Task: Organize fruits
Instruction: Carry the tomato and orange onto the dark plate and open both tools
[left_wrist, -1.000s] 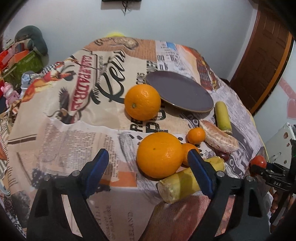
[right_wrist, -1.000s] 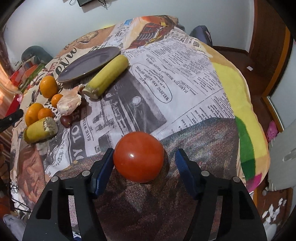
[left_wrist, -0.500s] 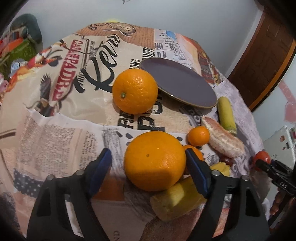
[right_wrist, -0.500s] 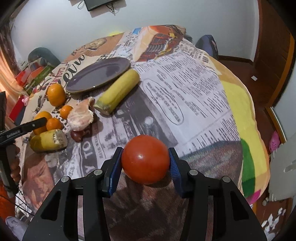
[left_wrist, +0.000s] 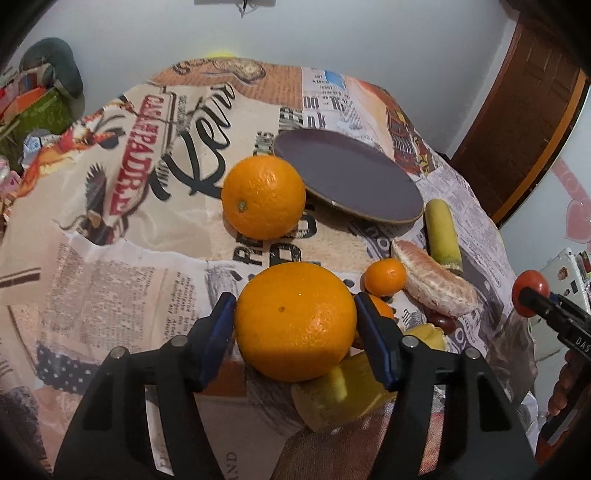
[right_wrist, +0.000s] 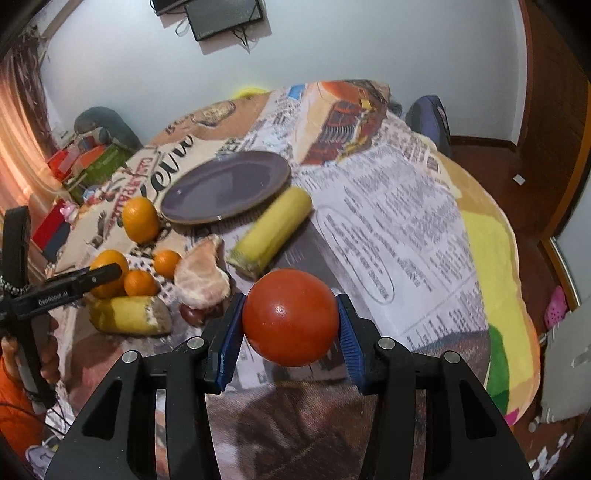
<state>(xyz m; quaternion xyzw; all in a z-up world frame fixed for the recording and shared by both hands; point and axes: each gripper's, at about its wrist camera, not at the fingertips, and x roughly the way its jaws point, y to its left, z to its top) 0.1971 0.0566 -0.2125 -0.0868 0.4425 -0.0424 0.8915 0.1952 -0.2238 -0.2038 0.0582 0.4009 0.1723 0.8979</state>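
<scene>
**A:** Entry. State of the fingers?

**B:** My left gripper (left_wrist: 295, 328) has just been closing; its blue pads now sit against both flanks of the near orange (left_wrist: 295, 319), which rests on the desk (left_wrist: 122, 288) at the front of the fruit cluster. My right gripper (right_wrist: 290, 332) pinches the tomato (right_wrist: 290, 316) and carries it clear of the cloth; those jaws closed a moment back and hold steady now.

**A:** How do I do this step well?

**B:** My judgement: the purple plate (left_wrist: 354, 177), empty beyond the second orange (left_wrist: 264, 195), is the likely target. I should confirm the left pads bite at the orange's widest line before lifting, since a round, waxy skin can squirt out of a high or low grip. Lift straight up first: the cut banana piece (left_wrist: 343, 395) and a small mandarin (left_wrist: 380, 306) sit just beside the right pad and could be dragged. With the tomato, firm pressure only; it bruises. Send one hand to the plate at a time so the two do not meet above it.

**A:** Legible writing?

**B:** The cloth shows "CASA PADRE" in red and a black script word beginning "Kei". The left tool's arm, in the right wrist view, reads "GenRobot.AI" (right_wrist: 53, 294). Newsprint columns are too small to read.
</scene>
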